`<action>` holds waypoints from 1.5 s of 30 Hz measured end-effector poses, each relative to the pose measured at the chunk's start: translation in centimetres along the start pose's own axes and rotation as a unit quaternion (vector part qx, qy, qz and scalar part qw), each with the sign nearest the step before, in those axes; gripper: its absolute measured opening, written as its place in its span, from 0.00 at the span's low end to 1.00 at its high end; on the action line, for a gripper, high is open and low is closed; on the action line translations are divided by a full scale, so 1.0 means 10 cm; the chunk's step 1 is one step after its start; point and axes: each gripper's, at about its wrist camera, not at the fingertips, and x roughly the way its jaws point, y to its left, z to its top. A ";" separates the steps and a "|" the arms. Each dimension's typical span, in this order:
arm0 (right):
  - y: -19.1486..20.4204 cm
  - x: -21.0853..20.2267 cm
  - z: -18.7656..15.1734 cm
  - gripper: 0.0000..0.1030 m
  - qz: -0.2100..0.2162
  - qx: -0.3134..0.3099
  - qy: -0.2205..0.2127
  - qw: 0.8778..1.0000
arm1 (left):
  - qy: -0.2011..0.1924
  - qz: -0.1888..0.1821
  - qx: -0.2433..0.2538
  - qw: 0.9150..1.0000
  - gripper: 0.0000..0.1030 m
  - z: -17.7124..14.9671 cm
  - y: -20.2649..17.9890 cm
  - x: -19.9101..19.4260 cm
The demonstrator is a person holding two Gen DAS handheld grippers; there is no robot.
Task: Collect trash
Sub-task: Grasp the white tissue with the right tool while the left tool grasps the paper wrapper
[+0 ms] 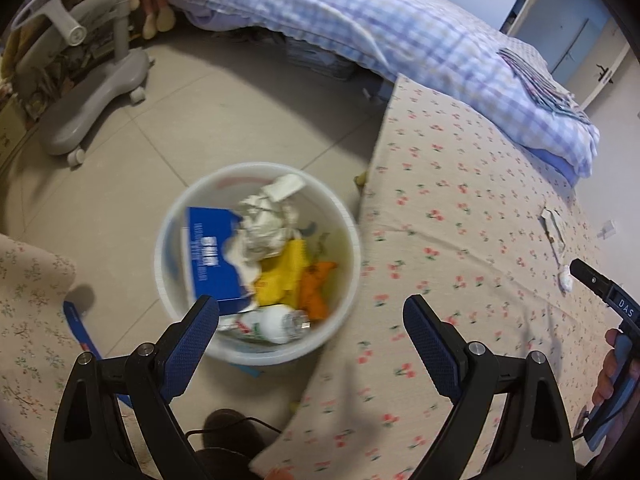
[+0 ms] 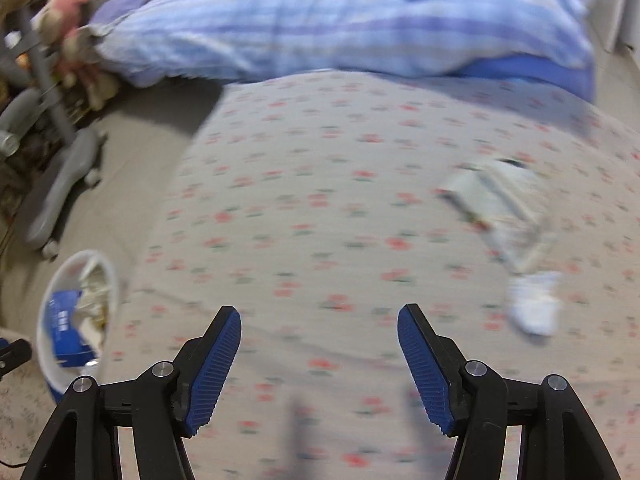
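Observation:
A white round bin (image 1: 172,216) stands on the floor beside the bed, holding a blue box (image 1: 208,252), crumpled paper, yellow and orange wrappers and a plastic bottle. It also shows in the right wrist view (image 2: 44,312). My left gripper (image 1: 312,314) is open and empty above the bin's near rim. My right gripper (image 2: 320,324) is open and empty over the floral sheet (image 2: 320,200). A torn paper wrapper (image 2: 492,200) and a small white crumpled scrap (image 2: 536,308) lie on the sheet, ahead and right of it. They also show in the left wrist view (image 1: 552,226), (image 1: 566,278).
A blue checked quilt (image 1: 400,28) is piled at the far side of the bed. A grey wheeled chair base (image 1: 92,96) stands on the tiled floor at left. A blue flat piece (image 1: 80,328) lies by a floral cushion (image 1: 24,320) at lower left.

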 end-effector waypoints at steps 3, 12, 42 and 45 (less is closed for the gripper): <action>-0.42 -0.04 0.02 0.68 -0.010 0.028 0.004 1.000 | -0.004 -0.003 0.005 1.000 0.92 0.03 -0.22 0.05; -1.39 0.01 -0.03 0.68 -0.007 0.145 0.021 0.989 | -0.026 -0.010 0.023 0.999 0.92 0.11 -0.79 0.17; -1.92 -0.41 -0.19 0.13 -0.016 0.157 -0.005 0.988 | 0.008 -0.013 0.147 0.989 0.92 0.09 -2.58 0.56; -2.14 -0.51 -0.25 0.13 -0.003 0.187 -0.011 0.982 | 0.024 -0.049 0.138 0.989 0.91 0.17 -2.86 0.73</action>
